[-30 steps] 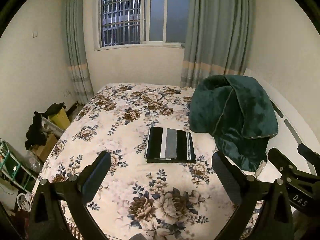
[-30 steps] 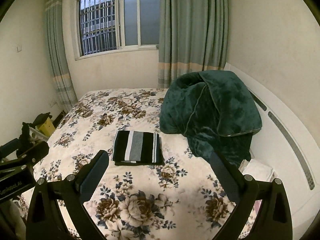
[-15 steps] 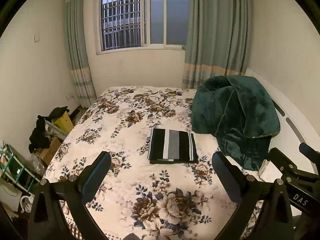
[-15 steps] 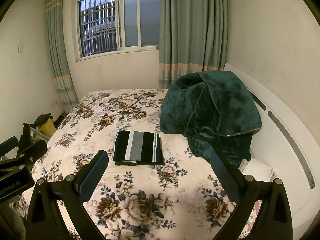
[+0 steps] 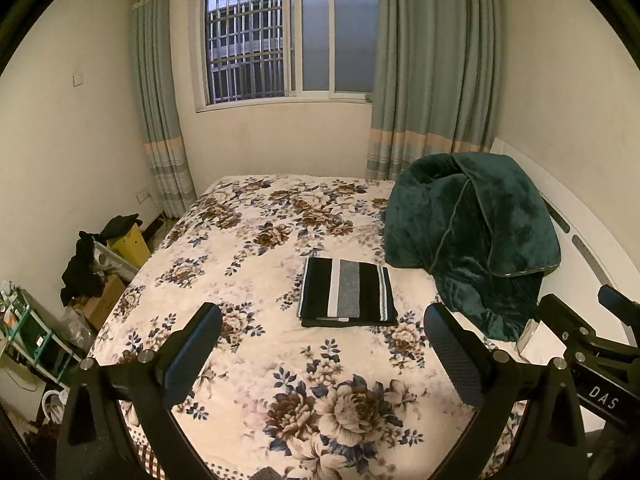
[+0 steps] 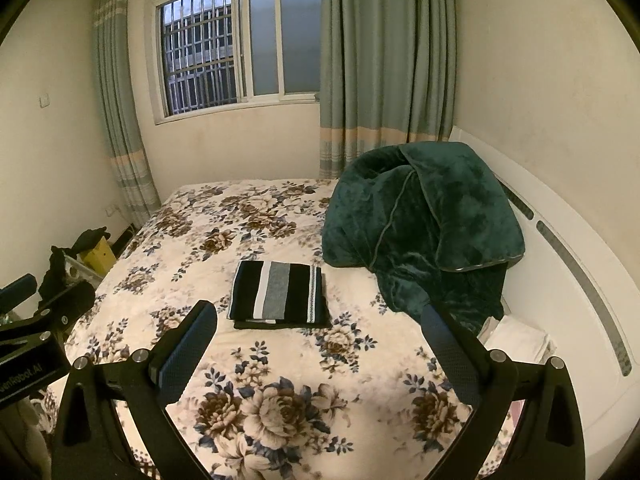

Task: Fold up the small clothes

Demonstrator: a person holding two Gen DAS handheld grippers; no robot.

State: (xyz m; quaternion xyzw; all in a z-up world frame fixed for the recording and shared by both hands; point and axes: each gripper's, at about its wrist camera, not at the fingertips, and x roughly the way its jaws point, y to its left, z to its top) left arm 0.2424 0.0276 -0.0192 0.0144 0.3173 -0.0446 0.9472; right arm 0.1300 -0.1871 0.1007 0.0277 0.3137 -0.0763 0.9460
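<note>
On your far left, beside the bed, a heap of dark clothing (image 5: 82,268) hangs over a yellow box (image 5: 130,242) and some cardboard against the wall, with a green-framed rack (image 5: 28,330) nearer to you. Your left gripper (image 5: 324,344) hovers above the near end of the bed with its jaws spread wide and nothing between them; its fingers (image 5: 194,346) frame the floral bedspread (image 5: 256,240) below. Ahead of it, roughly mid-bed, lies the folded striped garment (image 5: 347,298), a neat flat rectangle of black, white and grey bands resting on the bedspread, well apart from both tools. In the right wrist view that same garment sits ahead and a little left of centre. Your right gripper (image 6: 320,344) also hangs over the near end of the bed, jaws wide apart and empty, and it shows at the right edge of the left wrist view. Just right of the garment, a dark green plush blanket (image 6: 424,220) is piled against the white headboard (image 6: 568,280), its near edge close to the garment but not on it. Under the blanket's lower corner sits a white folded item (image 6: 516,338). Behind everything, grey-green curtains (image 6: 384,64) flank a barred window (image 6: 200,60).
</note>
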